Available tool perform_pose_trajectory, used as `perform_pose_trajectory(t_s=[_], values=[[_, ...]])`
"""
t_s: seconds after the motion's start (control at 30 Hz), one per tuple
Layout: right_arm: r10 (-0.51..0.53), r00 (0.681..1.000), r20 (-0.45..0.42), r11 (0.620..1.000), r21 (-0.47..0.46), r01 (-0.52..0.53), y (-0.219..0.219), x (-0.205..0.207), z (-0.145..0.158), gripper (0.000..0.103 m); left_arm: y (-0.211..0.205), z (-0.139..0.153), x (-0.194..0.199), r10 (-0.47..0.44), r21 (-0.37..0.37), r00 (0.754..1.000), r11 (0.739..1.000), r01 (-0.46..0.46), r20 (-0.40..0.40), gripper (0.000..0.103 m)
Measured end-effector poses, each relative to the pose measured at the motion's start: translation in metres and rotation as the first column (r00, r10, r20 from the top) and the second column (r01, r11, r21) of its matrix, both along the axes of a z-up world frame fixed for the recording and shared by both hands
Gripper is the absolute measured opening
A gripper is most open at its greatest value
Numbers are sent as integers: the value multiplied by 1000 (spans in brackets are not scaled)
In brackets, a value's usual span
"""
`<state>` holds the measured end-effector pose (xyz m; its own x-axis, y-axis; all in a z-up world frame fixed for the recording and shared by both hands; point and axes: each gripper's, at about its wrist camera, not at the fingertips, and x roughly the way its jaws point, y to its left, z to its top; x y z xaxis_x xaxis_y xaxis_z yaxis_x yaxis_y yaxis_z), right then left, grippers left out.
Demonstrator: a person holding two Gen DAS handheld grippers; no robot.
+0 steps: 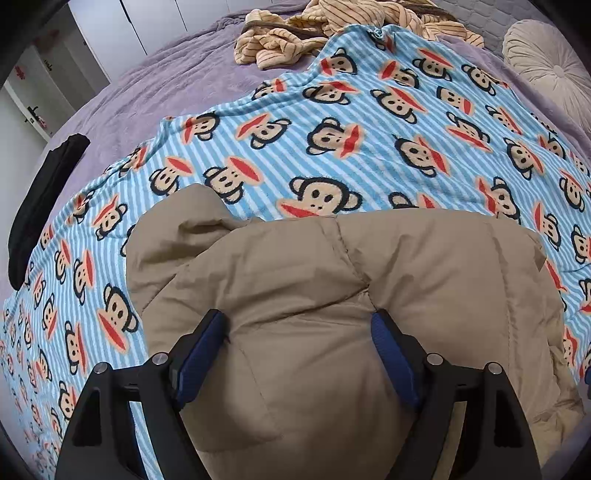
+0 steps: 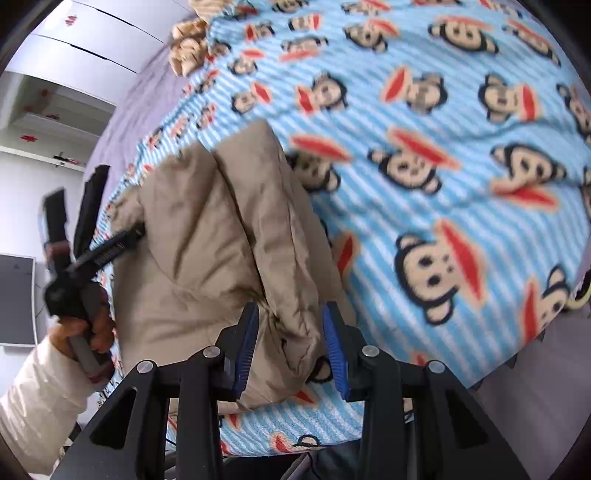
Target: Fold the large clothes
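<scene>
A tan puffy jacket (image 1: 332, 295) lies bunched on a blue striped monkey-print blanket (image 1: 369, 147). My left gripper (image 1: 299, 325) is open, its blue pads (image 1: 207, 343) on either side of a bulge of the jacket. In the right wrist view the jacket (image 2: 207, 240) is a folded bundle near the bed's front edge. My right gripper (image 2: 290, 317) is open, its jaws straddling the jacket's near edge fold. The left gripper (image 2: 122, 236) shows at the left in that view, held by a hand, touching the jacket's far side.
The blanket (image 2: 443, 147) covers a purple bed (image 1: 147, 92). A tan striped garment (image 1: 314, 33) is heaped at the far end. A round cream cushion (image 1: 546, 70) lies at the far right. A black folded item (image 1: 40, 206) lies at the left edge. White cabinets (image 2: 92, 33) stand beyond.
</scene>
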<state>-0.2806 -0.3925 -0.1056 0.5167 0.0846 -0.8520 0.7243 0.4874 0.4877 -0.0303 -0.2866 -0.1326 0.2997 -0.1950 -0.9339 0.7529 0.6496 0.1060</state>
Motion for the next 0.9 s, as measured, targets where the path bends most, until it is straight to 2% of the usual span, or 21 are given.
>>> perform_pose_trajectory(t_s=[0.07, 0.13, 0.23, 0.3, 0.33, 0.6, 0.67, 0.9], values=[[60, 998, 27, 998, -15, -59, -3, 11, 7, 39, 1, 1, -1, 16, 7, 1000, 1000, -16, 4, 82], [150, 989, 17, 989, -15, -149, 2, 31, 4, 39, 2, 4, -1, 36, 19, 999, 999, -36, 8, 82], [279, 958, -63, 960, 25, -278, 20, 60, -21, 39, 13, 17, 0, 91, 15, 996, 996, -91, -6, 82], [341, 930, -141, 940, 25, -341, 31, 70, -40, 39, 26, 29, -1, 122, -10, 992, 992, -122, -24, 82], [357, 922, -151, 934, 30, -357, 35, 72, -46, 39, 33, 34, -2, 134, -15, 991, 991, -134, -26, 82], [381, 910, -165, 924, 60, -376, 35, 80, -64, 39, 85, 44, -22, 202, -21, 975, 979, -204, -90, 84], [383, 907, -175, 923, 56, -380, 35, 84, -67, 40, 94, 41, -25, 219, -25, 970, 975, -223, -103, 103], [342, 917, -206, 939, 35, -342, 53, 94, -68, 42, 112, 33, -33, 226, -31, 964, 972, -233, -141, 103]])
